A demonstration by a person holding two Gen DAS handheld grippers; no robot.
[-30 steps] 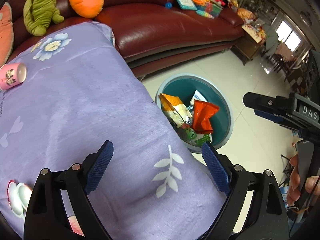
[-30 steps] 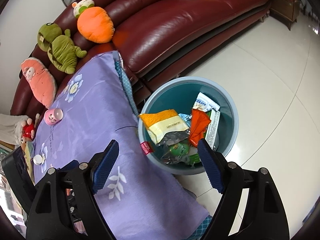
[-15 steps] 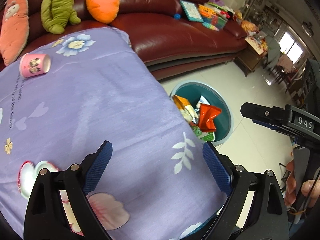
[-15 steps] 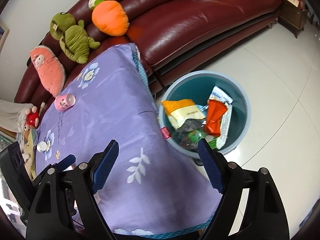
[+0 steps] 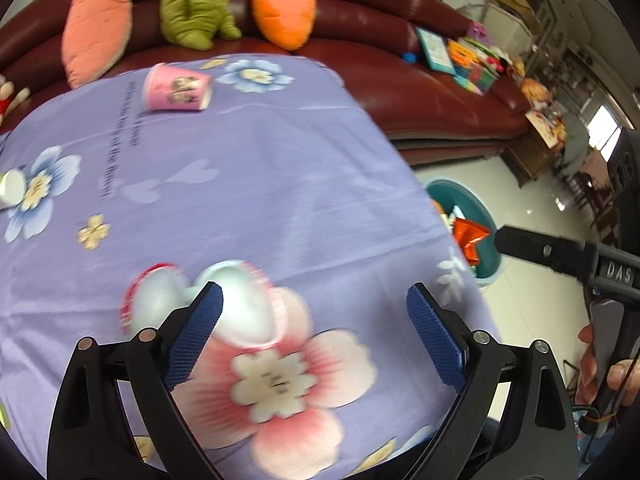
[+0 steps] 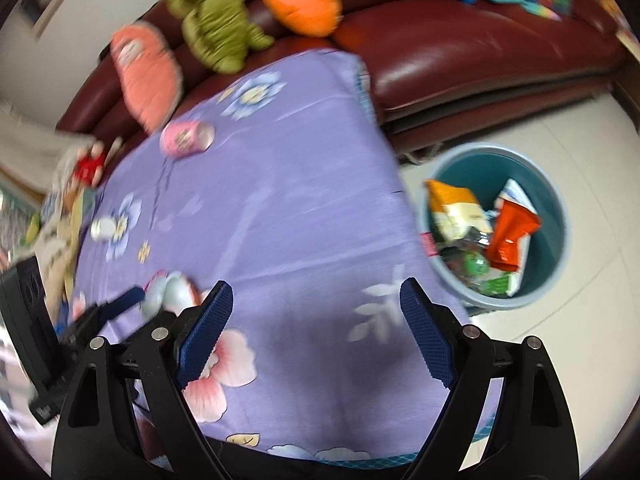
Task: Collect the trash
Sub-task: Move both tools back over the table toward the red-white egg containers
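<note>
My left gripper (image 5: 316, 320) hangs open over the purple flowered tablecloth (image 5: 280, 168), nothing between its blue pads. Two blurred white, red-rimmed pieces of trash (image 5: 236, 304) lie just beyond its left finger. A pink paper cup (image 5: 176, 88) lies on its side farther back, and a small white cup (image 5: 10, 192) sits at the left edge. My right gripper (image 6: 316, 320) is over the cloth's right part, its jaws opening and empty. The teal bin (image 6: 480, 156) stands on the floor to the right, with an orange packet (image 6: 512, 236) and other wrappers inside.
A dark red sofa (image 5: 400, 92) runs behind the table with a pink plush (image 5: 96, 20), a green plush (image 5: 192, 4) and an orange carrot plush (image 5: 284, 12). Books and toys (image 5: 472, 64) lie on its right end. A hand (image 5: 600, 364) holds the right tool's handle.
Both grippers have swung left, away from the bin and over the table. The bin has slid to the right in both views; the white red-rimmed trash now lies by my left gripper's left finger.
</note>
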